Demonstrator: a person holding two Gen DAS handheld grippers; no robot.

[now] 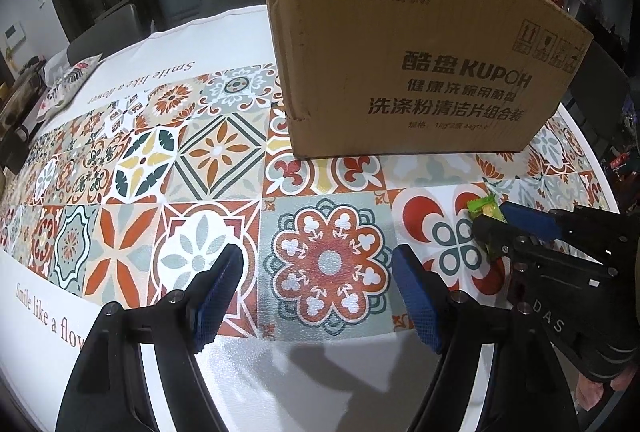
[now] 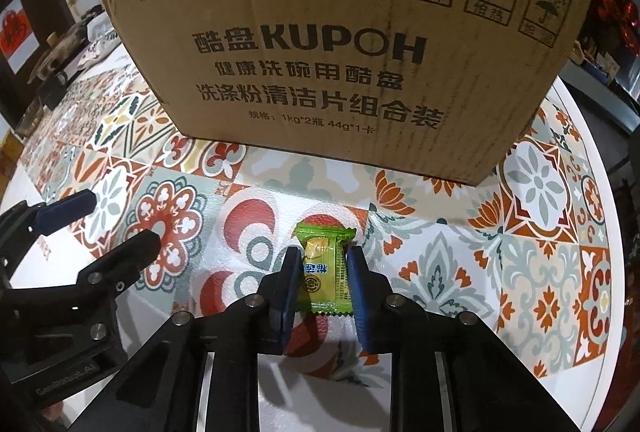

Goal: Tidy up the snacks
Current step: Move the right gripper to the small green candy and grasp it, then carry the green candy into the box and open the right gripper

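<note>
My right gripper [image 2: 323, 264] is closed around a small green and yellow foil-wrapped snack packet [image 2: 325, 272], one blue pad against each long side, so the packet sits lengthwise between my fingers with its crimped far end pointing at the box. I judge that grip sensible: the wrapper is soft and slippery, and pinching across its narrow width keeps it from twisting. I cannot tell whether the packet has left the cloth or is just touching it.

Straight ahead, on the far side of the packet, stands the large brown corrugated cardboard box [image 2: 344, 43] with black printed lettering. It sits on the table's patterned tile-print tablecloth [image 2: 536, 272] near the right edge. Its top is out of view, so I cannot see what is inside; I take it as the place the snacks belong, which would explain why I face it squarely.

My left gripper [image 1: 318, 286] hangs to the left of the packet, its fingers spread wide with nothing between them, over a red flower tile. It is kept apart, I think, so it stays out of the way and is free for another item. From there I see the packet [image 1: 486, 207] near the right side, close to the box [image 1: 412, 43].
</note>
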